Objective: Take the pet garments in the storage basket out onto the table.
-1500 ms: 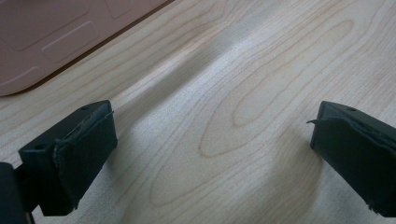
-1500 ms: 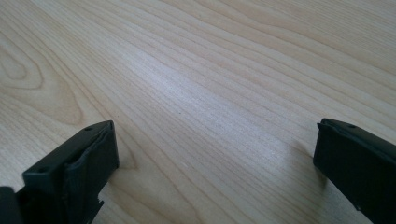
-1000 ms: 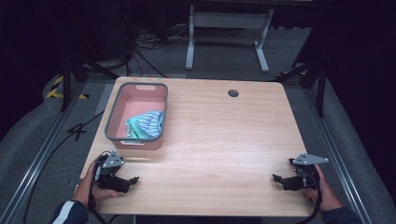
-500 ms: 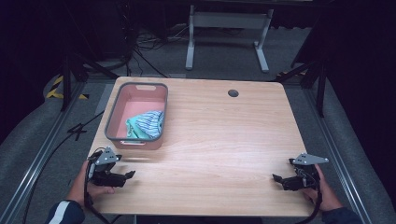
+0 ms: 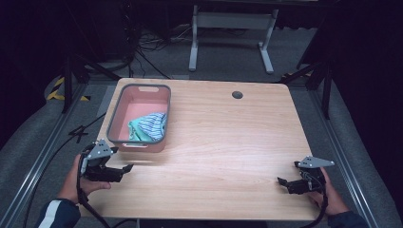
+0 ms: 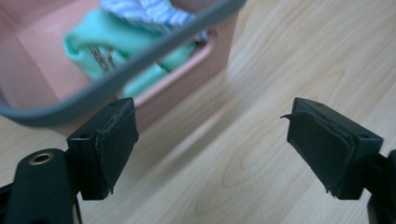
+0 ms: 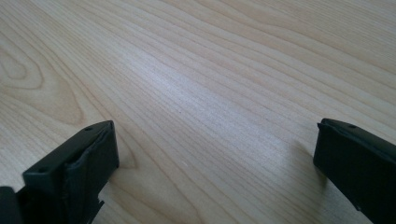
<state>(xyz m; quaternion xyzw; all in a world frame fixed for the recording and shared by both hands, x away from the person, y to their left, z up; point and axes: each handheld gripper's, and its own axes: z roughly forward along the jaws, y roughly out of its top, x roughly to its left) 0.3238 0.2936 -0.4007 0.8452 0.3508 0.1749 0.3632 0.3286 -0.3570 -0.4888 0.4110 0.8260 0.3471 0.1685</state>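
Raised off the wooden table (image 5: 228, 142), left gripper (image 5: 124, 169) hangs released, jaws just reopening on nothing.
Pink basket (image 5: 116, 124) with striped cloth (image 5: 151, 124) sits at its 1 o'clock; right gripper (image 5: 283, 182) released; grey carpet surrounds.

Looking like a lab or recording studio: a bare wooden table (image 5: 223, 142) standing on grey carpet (image 5: 28, 142), dark surroundings closing in on all sides, cables (image 5: 142, 47) trailing across the far floor, hazard tape (image 5: 59, 90) showing at left, a white metal stand (image 5: 228, 28) sitting beyond.
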